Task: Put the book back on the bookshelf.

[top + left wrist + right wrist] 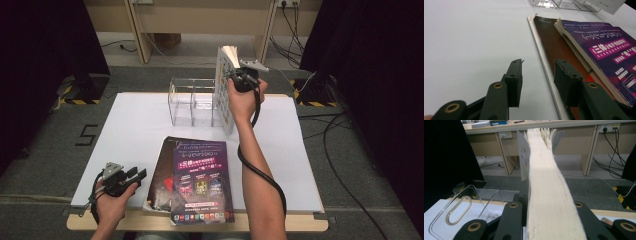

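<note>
I am holding a book (226,85) upright in my right gripper (235,75) to slide it into the clear rack (192,102), while my left gripper (136,175) is waiting half open and empty.

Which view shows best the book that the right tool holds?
The high view: the white book stands upright beside the clear rack, gripped near its top by the right tool. The right gripper view shows its page edges between the jaws. The left gripper view catches perhaps a white corner at top right.
</note>
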A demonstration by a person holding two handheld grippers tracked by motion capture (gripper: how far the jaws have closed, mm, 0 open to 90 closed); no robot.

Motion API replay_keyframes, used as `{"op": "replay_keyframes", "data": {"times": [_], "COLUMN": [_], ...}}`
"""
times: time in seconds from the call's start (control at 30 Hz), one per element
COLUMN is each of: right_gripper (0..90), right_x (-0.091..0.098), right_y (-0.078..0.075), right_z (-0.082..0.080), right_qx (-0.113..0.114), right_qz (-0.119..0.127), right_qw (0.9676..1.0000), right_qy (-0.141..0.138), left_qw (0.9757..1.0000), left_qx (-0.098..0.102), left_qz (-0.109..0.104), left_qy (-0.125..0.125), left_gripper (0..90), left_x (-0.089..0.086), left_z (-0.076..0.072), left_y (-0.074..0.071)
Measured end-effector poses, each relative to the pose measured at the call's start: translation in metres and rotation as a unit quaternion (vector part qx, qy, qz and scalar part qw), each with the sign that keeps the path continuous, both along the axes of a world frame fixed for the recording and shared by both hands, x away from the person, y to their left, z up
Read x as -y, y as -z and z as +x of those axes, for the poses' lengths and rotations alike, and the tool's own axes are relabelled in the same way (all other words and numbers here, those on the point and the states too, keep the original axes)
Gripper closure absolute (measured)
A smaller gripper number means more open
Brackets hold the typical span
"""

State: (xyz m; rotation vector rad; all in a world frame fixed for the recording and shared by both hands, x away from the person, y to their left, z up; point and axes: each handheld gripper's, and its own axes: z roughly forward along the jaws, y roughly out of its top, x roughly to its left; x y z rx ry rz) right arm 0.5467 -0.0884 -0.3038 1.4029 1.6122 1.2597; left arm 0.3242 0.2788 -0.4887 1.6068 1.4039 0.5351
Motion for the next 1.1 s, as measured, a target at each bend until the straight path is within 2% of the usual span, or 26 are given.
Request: {"op": "replay_keyframes", "data": {"times": [0.63, 1.1], "right_gripper": [74.7, 74.6], "right_x": [0.0, -0.002], "right_y": [-0.001, 0.01], "right_z": [0.01, 0.012], "right_qx": [0.001, 0.003], "right_qz": [0.001, -0.003], "right_qw": [1.0, 0.9999], "right_qy": [0.009, 0.016], "left_qw": [1.0, 1.0], "left_qx": [-0.001, 0.0], "left_qz": [0.001, 0.001], "left_qy": [0.001, 0.001], "left_gripper": [57.4, 57.4], "left_x": [0.0, 0.0], "left_z": [0.0, 0.0], "left_y": [0.0, 0.0]}}
